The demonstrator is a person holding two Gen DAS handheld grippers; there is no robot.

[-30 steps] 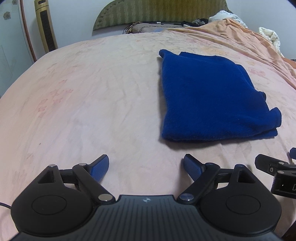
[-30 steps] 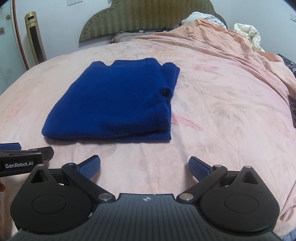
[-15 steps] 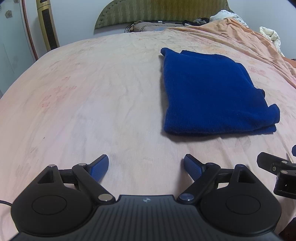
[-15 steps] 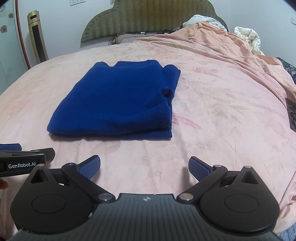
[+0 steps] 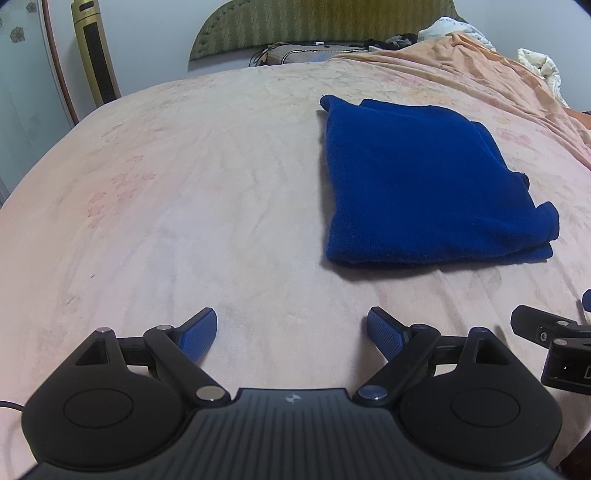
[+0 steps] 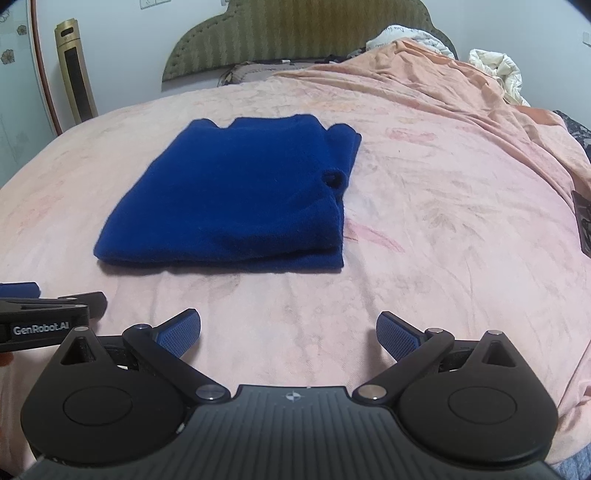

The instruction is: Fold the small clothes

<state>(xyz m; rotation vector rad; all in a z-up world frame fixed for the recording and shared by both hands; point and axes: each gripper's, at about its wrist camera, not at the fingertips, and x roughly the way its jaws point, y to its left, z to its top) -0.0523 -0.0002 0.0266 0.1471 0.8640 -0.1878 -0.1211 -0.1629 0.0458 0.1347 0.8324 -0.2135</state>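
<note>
I pull both tongs, left tongs and right tongs, back from the folded blue sweater (both spread wide, holding nothing); this fold looks finished.

Right gripper is wide open w/ nothing between the blue pads, hovering over the pink sheet. Blue cloth lies folded into a rough rectangle on the sheet just ahead, a bit left of center, not touching the fingers. Left gripper pokes in at the left edge, can't tell its state. Green headboard at the back, peach blanket bunched on the right, gold tower standing far left.
</note>
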